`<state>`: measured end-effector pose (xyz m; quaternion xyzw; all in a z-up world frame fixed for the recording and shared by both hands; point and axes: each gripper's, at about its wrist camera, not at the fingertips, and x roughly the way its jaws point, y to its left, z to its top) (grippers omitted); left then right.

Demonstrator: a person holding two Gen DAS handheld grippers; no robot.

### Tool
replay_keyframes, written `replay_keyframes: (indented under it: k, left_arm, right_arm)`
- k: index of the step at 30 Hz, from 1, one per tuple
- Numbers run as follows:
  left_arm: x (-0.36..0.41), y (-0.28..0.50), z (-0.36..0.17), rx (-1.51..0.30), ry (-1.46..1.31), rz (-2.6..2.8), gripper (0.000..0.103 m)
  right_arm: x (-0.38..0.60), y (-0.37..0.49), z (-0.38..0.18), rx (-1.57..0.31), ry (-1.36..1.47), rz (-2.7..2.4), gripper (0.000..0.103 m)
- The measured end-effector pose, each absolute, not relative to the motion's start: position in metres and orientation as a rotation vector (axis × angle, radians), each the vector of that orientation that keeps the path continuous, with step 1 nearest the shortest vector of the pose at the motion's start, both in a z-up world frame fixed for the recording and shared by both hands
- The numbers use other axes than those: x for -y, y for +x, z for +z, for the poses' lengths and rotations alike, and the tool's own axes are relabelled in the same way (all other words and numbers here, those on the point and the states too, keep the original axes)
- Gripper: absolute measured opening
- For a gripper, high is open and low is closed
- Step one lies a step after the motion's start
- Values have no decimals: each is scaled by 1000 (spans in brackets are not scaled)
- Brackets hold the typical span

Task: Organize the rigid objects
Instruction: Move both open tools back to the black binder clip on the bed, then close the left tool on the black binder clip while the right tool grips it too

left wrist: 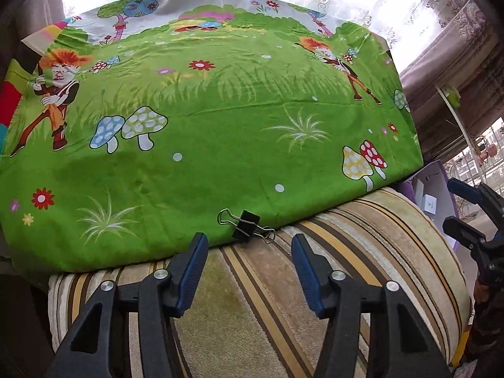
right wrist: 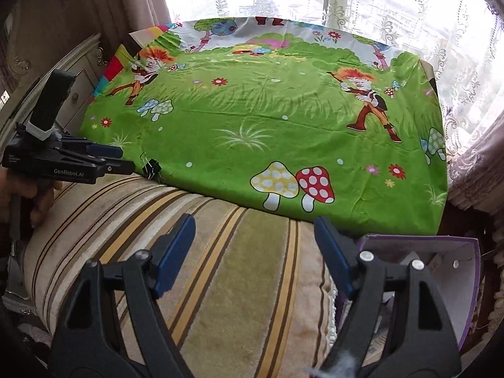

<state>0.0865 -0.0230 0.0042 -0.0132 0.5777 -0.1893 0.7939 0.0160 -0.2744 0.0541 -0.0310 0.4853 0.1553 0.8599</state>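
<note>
A small black binder clip (left wrist: 245,225) with wire handles lies at the near edge of the green cartoon cloth (left wrist: 220,119), where it meets the striped cushion (left wrist: 252,299). My left gripper (left wrist: 250,252) hovers just short of the clip, jaws apart with nothing between them. In the right wrist view the clip (right wrist: 151,168) sits right in front of the left gripper (right wrist: 121,159). My right gripper (right wrist: 254,225) stands open over the striped cushion (right wrist: 220,267), empty, beside a purple box (right wrist: 466,283). It also shows at the right edge of the left wrist view, right gripper (left wrist: 463,208).
The purple box (left wrist: 438,189) has a white inside and stands at the cushion's right end. Lace curtains (right wrist: 362,6) hang behind the cloth. A carved cabinet (right wrist: 72,72) stands at the left. A hand (right wrist: 28,195) holds the left gripper's handle.
</note>
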Motion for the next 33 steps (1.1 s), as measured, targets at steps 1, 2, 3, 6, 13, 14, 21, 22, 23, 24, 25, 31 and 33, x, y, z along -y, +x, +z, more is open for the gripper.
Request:
replay_keyframes:
  k: [1, 2, 3, 6, 13, 14, 21, 22, 23, 24, 25, 31, 33]
  left_arm:
    - [20, 91, 1, -1256, -38, -406, 56]
    - [20, 95, -3, -1272, -41, -410, 56]
    - [20, 98, -7, -1288, -44, -419, 56]
    - [24, 109, -17, -1330, -63, -456, 56]
    - [30, 130, -42, -1428, -130, -509, 32]
    - [30, 131, -43, -1428, -136, -514, 32]
    - [26, 153, -44, -1423, -344, -545, 7]
    - [28, 156, -46, -1423, -348, -533, 7]
    - [31, 159, -49, -1425, -357, -525, 7]
    - [33, 162, -51, -1426, -373, -520, 7]
    - [34, 165, -54, -1426, -392, -513, 5]
    - [25, 182, -42, -1339, -536, -504, 2]
    - [22, 188, -41, -1328, -570, -490, 2]
  right_arm:
    - [266, 20, 52, -1027, -77, 348, 80]
    - [258, 24, 51, -1034, -90, 366, 80]
    - [250, 27, 48, -1043, -104, 385, 80]
    - [229, 37, 40, -1065, -150, 422, 80]
    - [197, 55, 21, -1122, -211, 497, 80]
    - [193, 57, 19, -1128, -222, 507, 80]
    - [179, 74, 9, -1150, -234, 533, 80]
    - [177, 78, 7, -1152, -235, 534, 80]
    - [175, 83, 4, -1160, -236, 531, 80]
    - [174, 87, 1, -1168, -236, 527, 79]
    - [173, 90, -1, -1174, -230, 528, 78]
    - [159, 109, -10, -1212, -178, 572, 70]
    - [150, 113, -14, -1221, -180, 588, 70]
